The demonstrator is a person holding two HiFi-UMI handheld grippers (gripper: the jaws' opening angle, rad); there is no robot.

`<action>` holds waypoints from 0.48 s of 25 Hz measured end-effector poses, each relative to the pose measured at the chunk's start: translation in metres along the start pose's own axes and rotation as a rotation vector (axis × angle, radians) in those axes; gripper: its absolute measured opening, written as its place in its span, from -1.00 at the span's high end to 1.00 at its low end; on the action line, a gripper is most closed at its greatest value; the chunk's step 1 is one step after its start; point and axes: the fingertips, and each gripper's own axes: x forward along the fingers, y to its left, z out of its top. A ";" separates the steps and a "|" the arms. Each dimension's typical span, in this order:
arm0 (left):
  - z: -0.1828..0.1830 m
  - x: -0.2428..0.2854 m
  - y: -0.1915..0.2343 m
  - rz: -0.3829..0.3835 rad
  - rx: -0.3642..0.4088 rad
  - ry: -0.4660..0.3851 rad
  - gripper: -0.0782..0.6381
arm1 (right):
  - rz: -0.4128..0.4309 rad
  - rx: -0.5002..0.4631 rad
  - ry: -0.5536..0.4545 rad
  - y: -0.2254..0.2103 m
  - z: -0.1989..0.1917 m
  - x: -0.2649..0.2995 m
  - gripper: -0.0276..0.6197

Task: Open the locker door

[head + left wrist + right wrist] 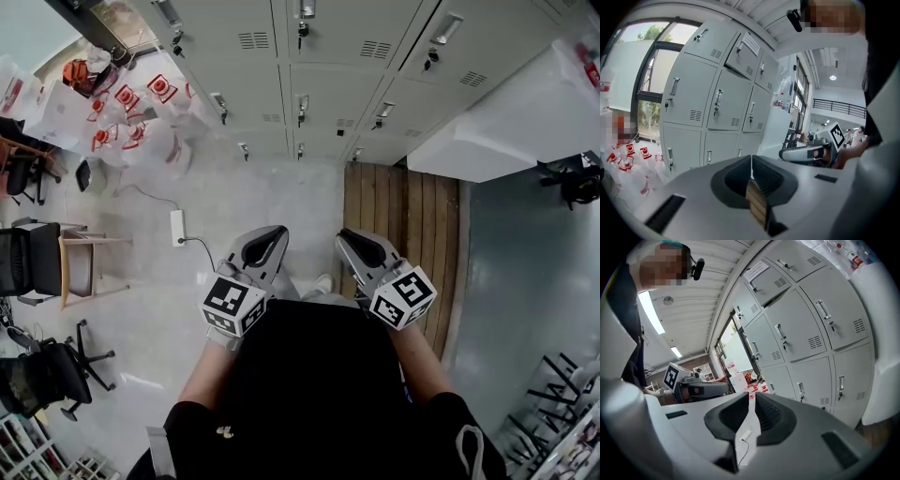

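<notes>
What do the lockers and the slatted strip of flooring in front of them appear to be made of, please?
Lockers: likely painted sheet metal, matte pale grey, with punched vent slots and metal handles.
Slatted strip: apparently wood, brown and unglossy, with visible plank seams.

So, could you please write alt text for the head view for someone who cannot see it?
Seen from above, a person holds the left gripper and right gripper side by side, both pointing at a bank of grey lockers across a pale floor. A wooden platform lies at right.
</notes>
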 end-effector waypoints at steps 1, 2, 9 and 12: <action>0.004 0.003 0.008 -0.011 0.000 -0.004 0.71 | -0.009 -0.002 0.003 -0.001 0.003 0.009 0.74; 0.008 0.005 0.017 -0.022 0.001 -0.007 0.71 | -0.018 -0.005 0.005 -0.002 0.006 0.018 0.74; 0.032 0.012 0.100 -0.087 0.005 -0.001 0.71 | -0.087 -0.016 0.008 -0.003 0.034 0.098 0.74; 0.041 0.013 0.133 -0.117 0.020 0.006 0.71 | -0.103 -0.019 0.002 0.001 0.043 0.133 0.74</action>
